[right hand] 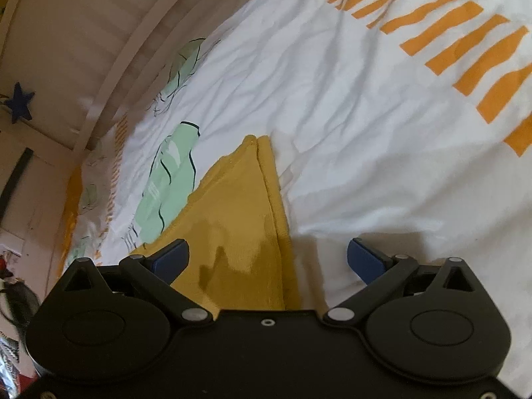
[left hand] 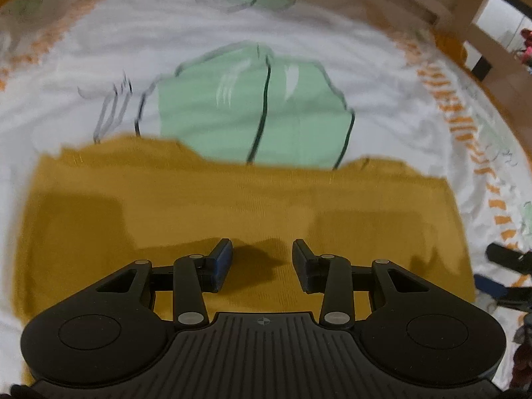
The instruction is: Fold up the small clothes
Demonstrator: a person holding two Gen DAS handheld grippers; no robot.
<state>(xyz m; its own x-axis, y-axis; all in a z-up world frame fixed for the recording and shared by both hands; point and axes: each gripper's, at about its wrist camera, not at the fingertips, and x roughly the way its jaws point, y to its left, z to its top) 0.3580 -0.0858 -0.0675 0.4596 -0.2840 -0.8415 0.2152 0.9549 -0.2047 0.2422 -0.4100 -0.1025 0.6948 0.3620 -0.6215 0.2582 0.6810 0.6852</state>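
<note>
On the bed, over the white printed sheet [right hand: 349, 116], the mustard garment [left hand: 232, 206] lies flat, apparently folded at least once, its layered edge visible in the right view. Left gripper [left hand: 262, 259] hovers above the cloth, jaws apart, empty. Right gripper [right hand: 267, 256] straddles the garment's right edge, jaws wide apart. Judgement: between folds; next move needs a pinch on an edge or corner.

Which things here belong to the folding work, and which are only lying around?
For the job:
- mustard-yellow knitted garment, lying flat
- left gripper, open above it
- right gripper, open over its edge

Just there:
- white bedsheet with green and orange print
- dark blue star
</note>
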